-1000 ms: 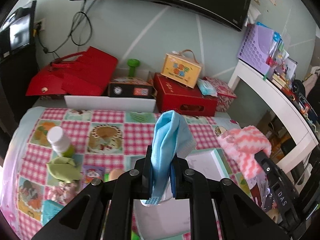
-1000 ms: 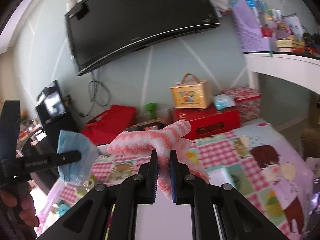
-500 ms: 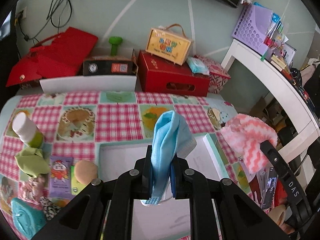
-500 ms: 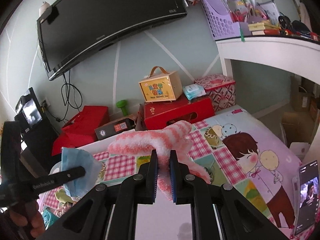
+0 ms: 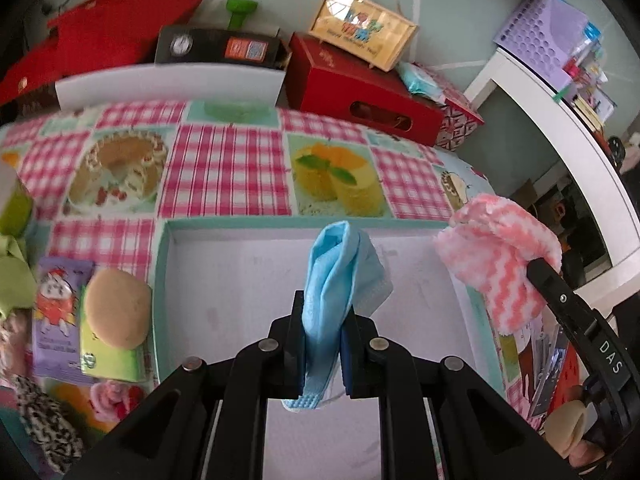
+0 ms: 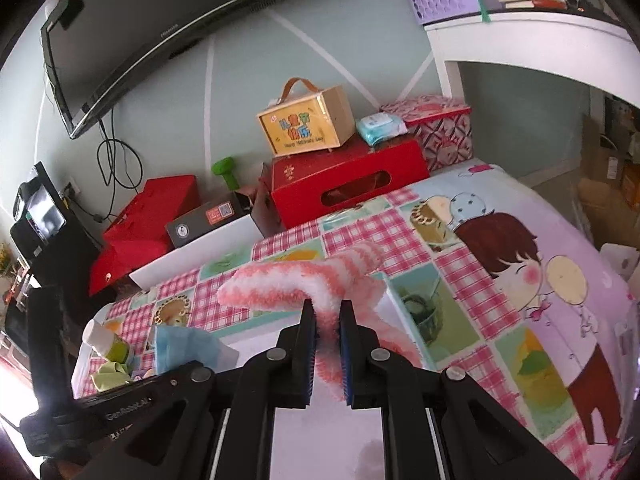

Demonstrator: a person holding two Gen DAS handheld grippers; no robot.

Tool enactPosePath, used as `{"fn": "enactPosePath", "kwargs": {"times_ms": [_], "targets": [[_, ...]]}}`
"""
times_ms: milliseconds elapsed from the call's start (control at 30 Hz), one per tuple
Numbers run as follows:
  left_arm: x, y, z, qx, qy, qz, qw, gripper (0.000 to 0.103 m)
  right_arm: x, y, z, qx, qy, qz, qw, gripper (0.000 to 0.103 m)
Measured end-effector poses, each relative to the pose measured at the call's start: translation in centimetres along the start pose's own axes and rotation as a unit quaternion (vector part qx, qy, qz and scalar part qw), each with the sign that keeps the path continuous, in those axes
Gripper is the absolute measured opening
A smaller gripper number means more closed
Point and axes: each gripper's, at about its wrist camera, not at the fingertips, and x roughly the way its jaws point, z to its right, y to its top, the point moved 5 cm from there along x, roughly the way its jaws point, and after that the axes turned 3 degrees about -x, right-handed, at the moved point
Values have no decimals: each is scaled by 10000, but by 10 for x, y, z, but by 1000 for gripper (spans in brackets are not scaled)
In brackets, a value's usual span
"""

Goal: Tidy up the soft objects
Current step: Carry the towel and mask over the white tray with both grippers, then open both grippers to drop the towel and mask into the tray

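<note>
The left gripper (image 5: 322, 344) has its jaws pinched tight on a blue mask (image 5: 340, 276), which stands bunched above the fingers in the centre of the left wrist view, over the white floor of a teal-rimmed tray (image 5: 160, 280) that fills the lower middle of that frame. The right gripper (image 6: 327, 344) is likewise clamped, on a pink-and-white sock (image 6: 288, 284); in the left view that sock hangs at the right edge, above the tray's right rim. Both soft items appear to be carried over the tray, so the step in hand is probably the delivery, with neither piece yet laid down. Next, each gripper would likely need to lower until its cloth touches the tray floor, then part its jaws and draw back cleanly so the fabric does not snag on the pads. The sock should probably come further inward first, as it sits near the rim. At the left edge of the left view, more loose items (image 5: 112, 312) lie on the checked cloth (image 5: 228, 168).
</note>
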Motion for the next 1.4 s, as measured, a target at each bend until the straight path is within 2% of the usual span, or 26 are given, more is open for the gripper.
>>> {"fn": "enactPosePath", "kwargs": {"times_ms": [133,433,700,833,867,1033,1167,1333,1400], "targets": [[13,-3,-13,-154,57,-120,9998,14,11,-5,0,6,-48,-142,9999,11],[22,-9,-33,-325,398,-258,9983,16,52,-33,-14,-347,-225,-927,9948,11],[20,-16,-46,-328,835,-454,9949,32,61,-48,-33,-910,-295,-1346,9863,15],[14,-18,-49,-245,1059,-483,9929,35,62,-54,-41,-1199,-428,-1544,9798,15],[13,-18,-49,-247,1083,-485,9926,38,63,-56,-42,-1219,-436,-1581,9789,16],[6,-18,-47,-199,1244,-427,9911,44,64,-59,-44,-1279,-477,-1641,9769,27],[-4,-18,-42,-124,1270,-336,9913,49,58,-54,-46,-1266,-500,-1541,9786,47],[-19,-13,-41,-118,1265,-186,9917,53,45,-43,-48,-1186,-443,-1317,9832,57],[-23,-11,-42,-99,1306,-127,9913,55,41,-41,-49,-1160,-438,-1255,9843,68]]}}
